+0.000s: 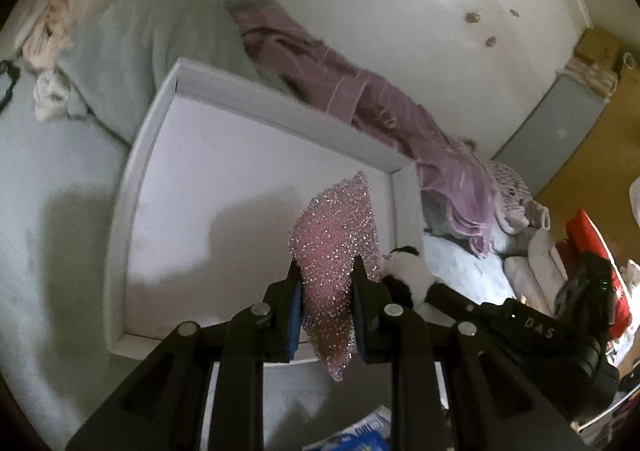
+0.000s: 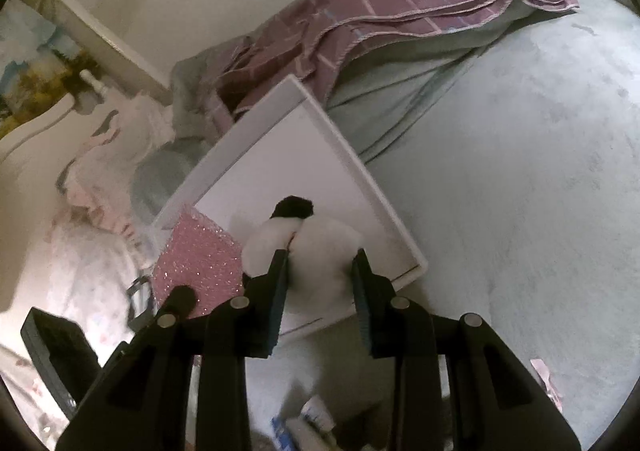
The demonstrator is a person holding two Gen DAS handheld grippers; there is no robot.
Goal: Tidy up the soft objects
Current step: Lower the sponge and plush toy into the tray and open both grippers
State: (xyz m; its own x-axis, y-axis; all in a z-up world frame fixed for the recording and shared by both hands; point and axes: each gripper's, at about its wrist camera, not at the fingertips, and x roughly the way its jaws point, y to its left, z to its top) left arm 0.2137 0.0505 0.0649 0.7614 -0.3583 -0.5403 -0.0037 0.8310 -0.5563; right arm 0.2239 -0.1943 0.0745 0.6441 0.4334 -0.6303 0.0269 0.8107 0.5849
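Both tools are loaded above the white tray point(image 1: 248, 103) that lies on the bed point(image 2: 520, 171): the left tool point(image 1: 325, 283) is narrowed onto a pink glitter cloth point(image 1: 340, 235), which hangs limp between its pads over the tray's near right corner, and the right tool point(image 2: 320, 271) stands somewhat wider, closed on a black-and-white plush point(image 2: 308, 239) held just beside the cloth, above the tray's near edge. The main risk looks to be crowding, since the two loads sit almost touching and the right tool's arm passes close under the left one's side; if either hand swings across, the plush could snag the cloth and drag it out of a grip that catches only a fold. The cloth's tail dangles below the pads towards the tray's rim, so a release here might leave it draped over the wall rather than lying inside. The plush is round and springy, and let go this near the edge it could roll off onto the bed. The tray rests on soft bedding beside a rumpled purple blanket point(image 2: 400, 3), so a hard push down may tip it
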